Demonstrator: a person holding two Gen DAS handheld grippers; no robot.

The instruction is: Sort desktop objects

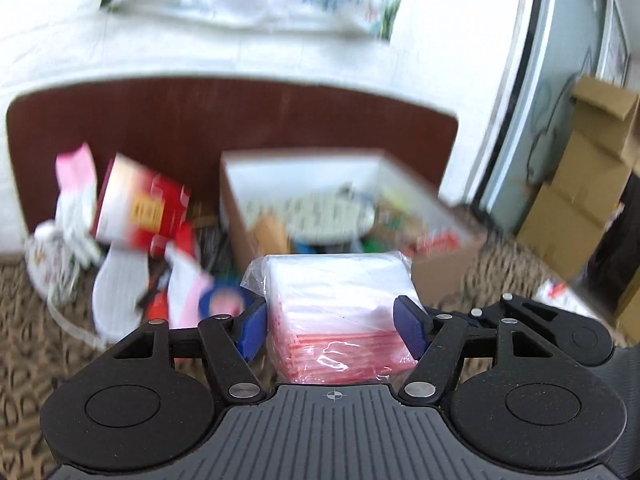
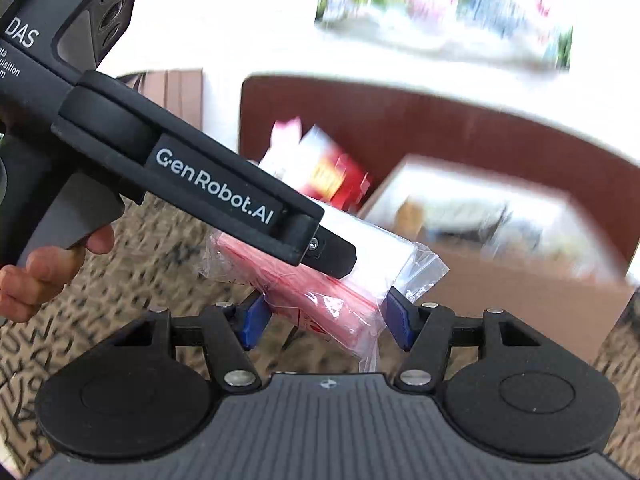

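On left tongs point(image 2: 332, 258): "GenRobot.AI", "DAS".

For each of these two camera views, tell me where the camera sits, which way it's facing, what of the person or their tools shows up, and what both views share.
Left wrist: sits on the left gripper, looking forward and down along its blue fingers at the pack of plastic bags they clamp; beyond, the cardboard box; the right gripper's linkage shows at right.
Right wrist: sits on the right gripper, facing the same pack; the left gripper's body and the person's hand cross in from the left.
Shared: the pack, the box, the red and white carton.
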